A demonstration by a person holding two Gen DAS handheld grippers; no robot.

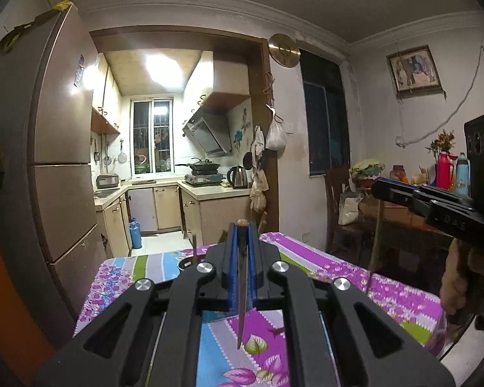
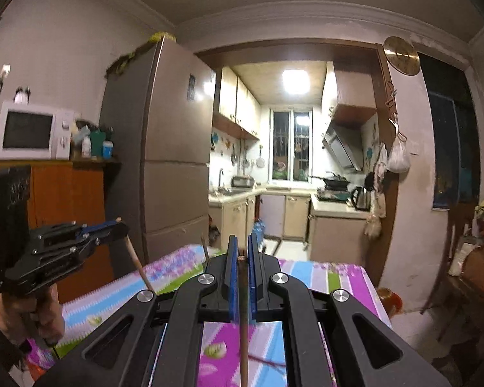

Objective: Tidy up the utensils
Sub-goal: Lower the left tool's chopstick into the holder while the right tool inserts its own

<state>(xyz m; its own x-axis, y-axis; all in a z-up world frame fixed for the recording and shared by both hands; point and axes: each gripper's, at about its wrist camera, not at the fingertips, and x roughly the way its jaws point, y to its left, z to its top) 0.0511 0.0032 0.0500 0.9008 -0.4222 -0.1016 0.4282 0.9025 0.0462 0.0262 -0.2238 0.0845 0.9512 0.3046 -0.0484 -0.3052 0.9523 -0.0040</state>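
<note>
My left gripper [image 1: 241,225] is shut on a wooden chopstick [image 1: 241,296] that hangs point-down above the flowered tablecloth [image 1: 355,277]. It also shows in the right wrist view [image 2: 119,224], with its chopstick [image 2: 138,266] slanting down. My right gripper [image 2: 241,242] is shut on a second wooden chopstick [image 2: 243,338] held upright above the table. It shows at the right of the left wrist view [image 1: 376,185], with its thin chopstick [image 1: 376,238] hanging below. A dark utensil holder [image 1: 185,262] stands on the table's far part, a stick [image 1: 194,245] rising from it.
A tall fridge [image 2: 174,167] stands left of the kitchen doorway. A microwave [image 2: 32,130] sits on an orange cabinet at left. A side table with bottles [image 1: 448,171] and a chair [image 1: 342,206] stand to the right.
</note>
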